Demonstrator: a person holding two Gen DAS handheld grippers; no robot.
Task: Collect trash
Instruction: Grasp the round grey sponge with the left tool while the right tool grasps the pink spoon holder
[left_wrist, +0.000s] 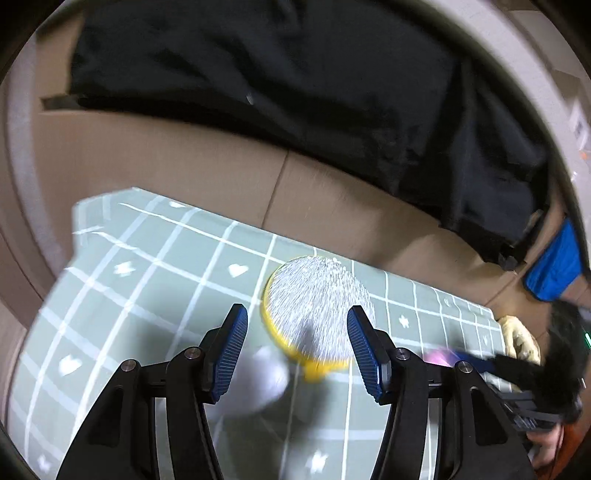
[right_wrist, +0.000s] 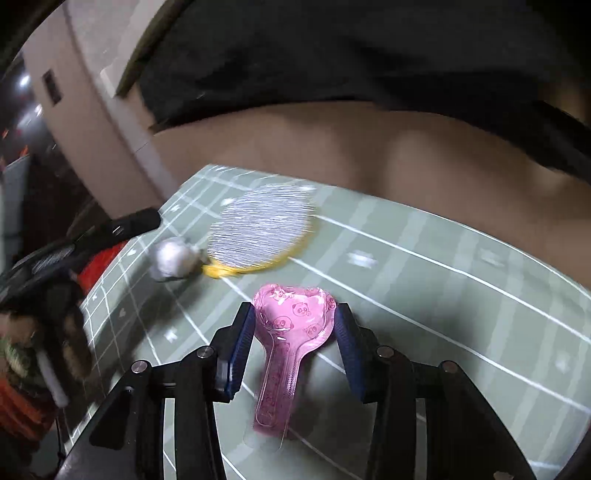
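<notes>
My right gripper (right_wrist: 295, 308) is shut on a pink heart-headed plastic blister pack (right_wrist: 291, 325); both blue pads press on its wide head and its handle hangs back toward the camera. It stays sharp while the table blurs. A crumpled white paper ball (right_wrist: 171, 258) lies beside a yellow-rimmed round brush (right_wrist: 258, 232) on the green checked tablecloth (right_wrist: 443, 295). My left gripper (left_wrist: 297, 310) is open above the cloth, with the brush (left_wrist: 317, 302) just ahead of its fingers and the paper ball (left_wrist: 266, 380) low between them, untouched. The pink pack (left_wrist: 439, 358) shows blurred at the right gripper's tip.
A brown sofa (left_wrist: 184, 166) runs along the table's far edge, with black fabric (left_wrist: 295, 74) draped on it and a blue thing (left_wrist: 557, 266) at its right end. A cream lumpy object (left_wrist: 517, 339) sits by the table's right end. A person's fuzzy dark sleeve (right_wrist: 70, 332) is at left.
</notes>
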